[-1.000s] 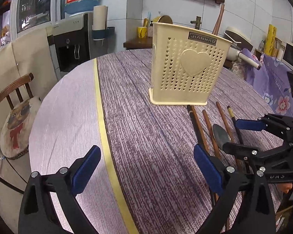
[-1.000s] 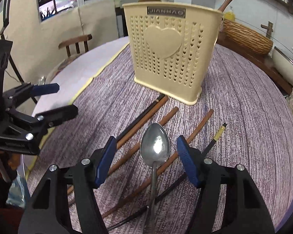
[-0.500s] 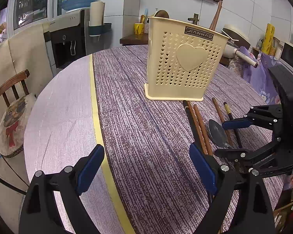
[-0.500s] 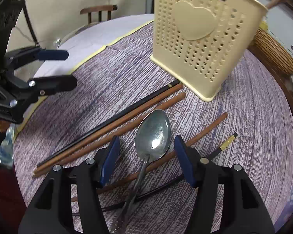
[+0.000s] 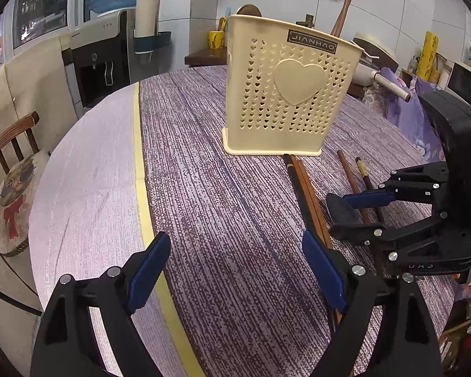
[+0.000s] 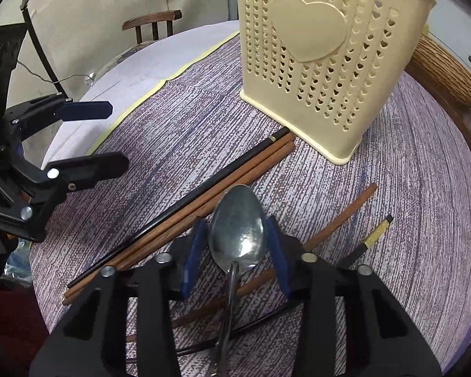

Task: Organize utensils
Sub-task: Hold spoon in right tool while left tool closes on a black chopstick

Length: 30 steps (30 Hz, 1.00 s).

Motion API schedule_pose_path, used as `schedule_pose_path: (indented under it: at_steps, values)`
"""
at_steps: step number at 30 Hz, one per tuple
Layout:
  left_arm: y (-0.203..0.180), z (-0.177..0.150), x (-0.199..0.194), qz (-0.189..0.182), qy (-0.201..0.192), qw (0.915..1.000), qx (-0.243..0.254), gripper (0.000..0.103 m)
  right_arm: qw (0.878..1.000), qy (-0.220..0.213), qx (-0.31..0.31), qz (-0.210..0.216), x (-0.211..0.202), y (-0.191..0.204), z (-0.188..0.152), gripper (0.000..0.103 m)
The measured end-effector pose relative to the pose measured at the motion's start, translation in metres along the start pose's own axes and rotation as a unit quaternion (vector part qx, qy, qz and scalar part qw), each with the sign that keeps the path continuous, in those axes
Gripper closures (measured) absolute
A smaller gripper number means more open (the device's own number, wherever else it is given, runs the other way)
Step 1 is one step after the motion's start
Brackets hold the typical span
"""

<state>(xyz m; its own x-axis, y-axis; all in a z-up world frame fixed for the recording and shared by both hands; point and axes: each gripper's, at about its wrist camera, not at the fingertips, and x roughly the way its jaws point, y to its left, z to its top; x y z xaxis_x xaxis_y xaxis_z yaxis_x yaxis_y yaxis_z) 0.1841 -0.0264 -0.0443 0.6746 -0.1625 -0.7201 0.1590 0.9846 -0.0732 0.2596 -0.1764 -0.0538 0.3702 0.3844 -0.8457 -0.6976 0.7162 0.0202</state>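
A cream perforated utensil holder (image 5: 290, 94) with a heart on its front stands upright on the round table; it also shows in the right wrist view (image 6: 332, 59). Several brown and black chopsticks (image 6: 197, 201) lie flat in front of it, also visible in the left wrist view (image 5: 304, 188). A metal spoon (image 6: 238, 229) lies over them. My right gripper (image 6: 234, 251) has its jaws narrowed on both sides of the spoon bowl; contact is not clear. My left gripper (image 5: 235, 276) is open and empty above the cloth.
The table wears a purple striped cloth (image 5: 223, 207) with a yellow band (image 5: 141, 172) and a pale cloth at the left. A wooden chair with a cushion (image 5: 9, 172) stands left. A water dispenser (image 5: 100, 53) and shelves stand behind.
My right gripper has moved down and forward over the spoon, and its jaws have narrowed around the bowl. My left gripper has drifted slightly and stays open.
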Motion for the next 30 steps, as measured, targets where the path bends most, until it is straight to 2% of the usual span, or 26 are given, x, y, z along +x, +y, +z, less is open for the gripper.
schedule_pose_path:
  at_steps: [7,12,17,22,30]
  values:
    - [-0.018,0.004,0.01,-0.011,0.014,0.9993,0.034,0.025,0.999,-0.008,0.038,-0.016,-0.002,0.004,-0.002,0.065]
    - [-0.025,0.008,0.021,-0.027,0.031,0.9981,0.045,0.033,0.995,-0.047,0.084,-0.03,-0.021,-0.003,-0.001,0.065]
    - [-0.033,0.018,0.032,-0.042,0.043,0.9967,0.054,0.039,0.981,-0.098,0.162,-0.041,-0.045,-0.023,-0.004,0.065]
    - [-0.045,0.023,0.049,-0.026,0.059,0.9947,0.08,0.044,0.974,-0.113,0.193,-0.04,-0.054,-0.029,-0.011,0.065]
    - [-0.033,0.021,0.047,-0.01,0.062,0.9964,0.056,0.044,0.969,-0.125,0.209,-0.05,-0.058,-0.026,-0.018,0.065]
